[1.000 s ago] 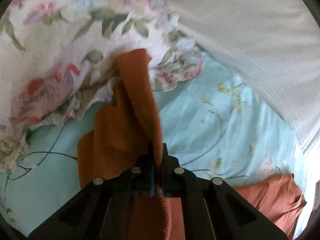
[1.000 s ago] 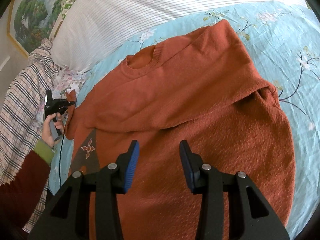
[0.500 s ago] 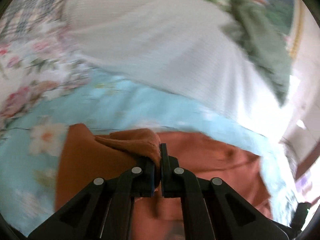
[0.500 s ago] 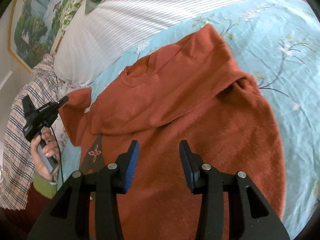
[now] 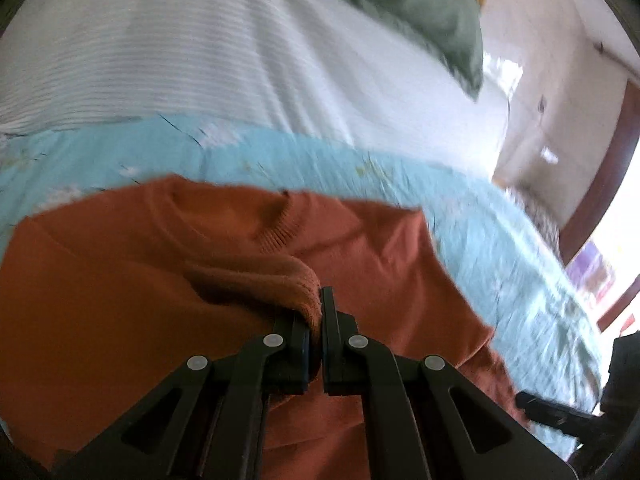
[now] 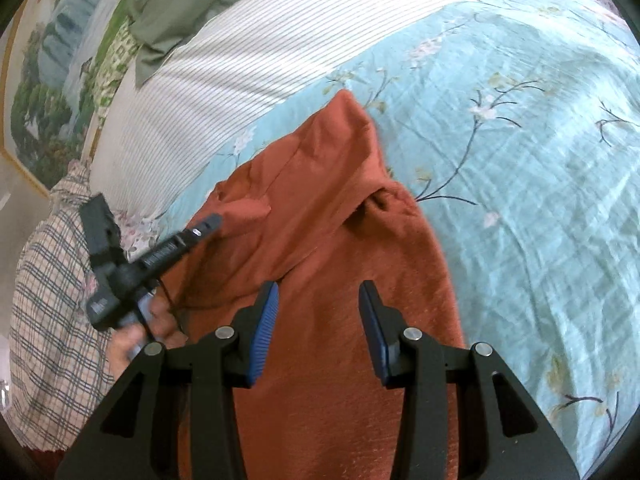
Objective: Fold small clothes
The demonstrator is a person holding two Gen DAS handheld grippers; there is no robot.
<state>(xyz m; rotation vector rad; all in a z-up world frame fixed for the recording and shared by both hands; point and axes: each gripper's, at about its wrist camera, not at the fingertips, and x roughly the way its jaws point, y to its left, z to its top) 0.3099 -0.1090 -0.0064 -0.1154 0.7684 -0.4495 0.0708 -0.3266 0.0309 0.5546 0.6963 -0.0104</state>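
Note:
A rust-orange sweater (image 6: 328, 216) lies spread on the light blue floral bedsheet (image 6: 520, 168). My left gripper (image 5: 318, 312) is shut on the sweater's sleeve cuff (image 5: 296, 284), held over the sweater's chest just below the neckline (image 5: 224, 216). In the right wrist view the left gripper (image 6: 208, 224) comes in from the left with a hand (image 6: 136, 332) on its handle. My right gripper (image 6: 318, 300) hangs open above the sweater's lower body, nothing between its blue pads (image 6: 266, 320).
A white striped pillow (image 6: 224, 76) lies along the head of the bed, with a green cloth (image 6: 180, 8) on it. A plaid cloth (image 6: 44, 300) sits at the left. A framed landscape picture (image 6: 48, 80) hangs behind. A brown door frame (image 5: 600, 176) stands far right.
My left gripper has swung the sleeve from the floral pillow side across onto the sweater's chest. The right gripper shifted slightly and stays open.

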